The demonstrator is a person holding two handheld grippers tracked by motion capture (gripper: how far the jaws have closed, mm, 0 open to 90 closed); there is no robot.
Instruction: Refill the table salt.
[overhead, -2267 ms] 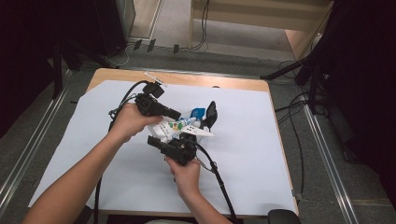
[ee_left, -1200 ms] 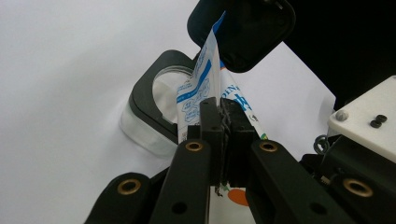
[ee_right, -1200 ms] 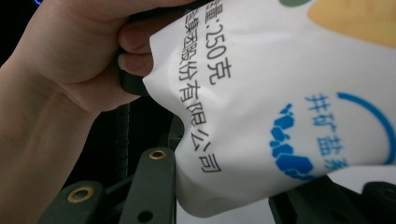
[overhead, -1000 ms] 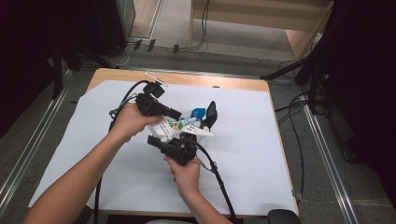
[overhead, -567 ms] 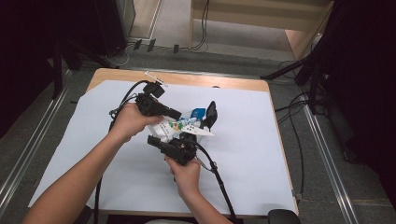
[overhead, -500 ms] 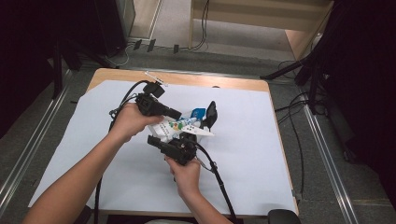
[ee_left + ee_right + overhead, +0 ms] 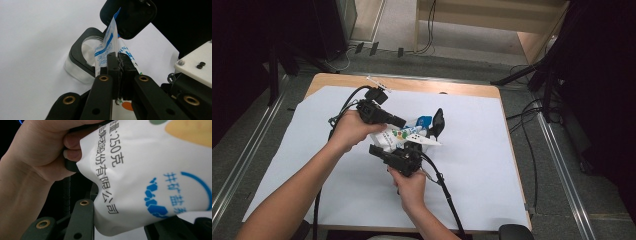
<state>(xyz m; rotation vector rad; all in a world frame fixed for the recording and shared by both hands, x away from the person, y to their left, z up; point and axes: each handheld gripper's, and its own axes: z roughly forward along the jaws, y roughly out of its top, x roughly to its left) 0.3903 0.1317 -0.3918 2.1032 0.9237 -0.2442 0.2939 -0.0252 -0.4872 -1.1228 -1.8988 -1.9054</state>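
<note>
A white salt bag (image 7: 406, 136) with blue print is held up between both grippers over the middle of the table. My left gripper (image 7: 119, 67) is shut on the bag's (image 7: 110, 42) thin top edge, and in the high view this left gripper (image 7: 398, 121) comes in from the left. My right gripper (image 7: 125, 225) is closed around the bag's (image 7: 150, 170) bulging lower end, a jaw against each side; the high view shows this right gripper (image 7: 404, 151) just beneath the bag. Under the bag stands a clear container (image 7: 82, 53) with a black rim, its black lid (image 7: 128, 15) swung up.
A white sheet (image 7: 472, 170) covers the wooden table. The raised lid (image 7: 438, 122) stands right of the bag. Black cables (image 7: 444, 187) trail from both grippers toward the near edge and the left. The hand (image 7: 32, 157) on the left gripper sits close beside the bag.
</note>
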